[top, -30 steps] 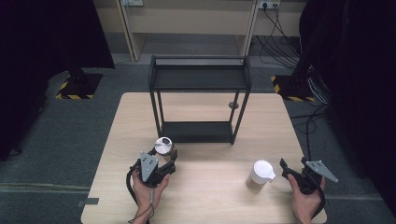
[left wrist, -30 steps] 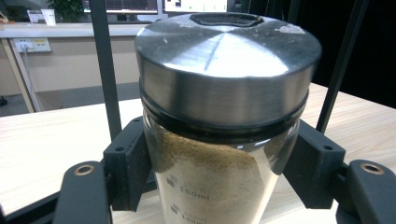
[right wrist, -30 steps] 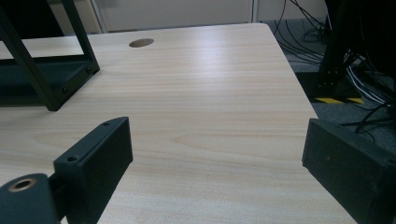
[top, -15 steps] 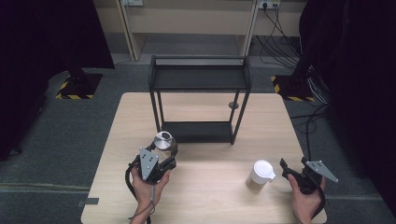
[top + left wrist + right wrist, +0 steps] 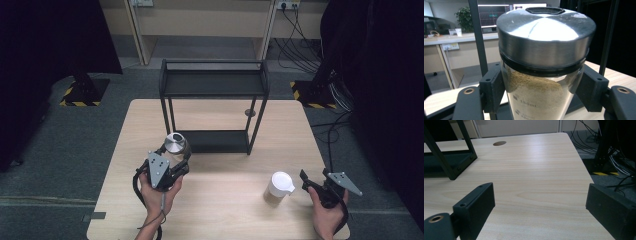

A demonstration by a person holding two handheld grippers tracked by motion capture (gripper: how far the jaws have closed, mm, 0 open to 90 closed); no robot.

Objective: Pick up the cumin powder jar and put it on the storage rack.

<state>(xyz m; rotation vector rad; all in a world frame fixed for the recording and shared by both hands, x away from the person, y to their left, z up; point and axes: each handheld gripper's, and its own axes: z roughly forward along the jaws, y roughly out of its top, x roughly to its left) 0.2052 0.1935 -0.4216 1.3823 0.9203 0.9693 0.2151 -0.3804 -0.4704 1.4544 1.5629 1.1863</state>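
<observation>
Pinching the jar (image 5: 541,75), the left tongs (image 5: 172,160) hold it before the rack (image 5: 212,85), unshelved; right tongs (image 5: 320,182) spread, cup (image 5: 279,187) untouched.

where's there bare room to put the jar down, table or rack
The rack's top shelf and bottom shelf both look bare. On the table, the stretch right of the rack's legs is free, as is the middle between the left gripper holding the steel-lidded jar and the white-lidded jar. It is tighter at the front right, between that jar and the open right gripper.
</observation>
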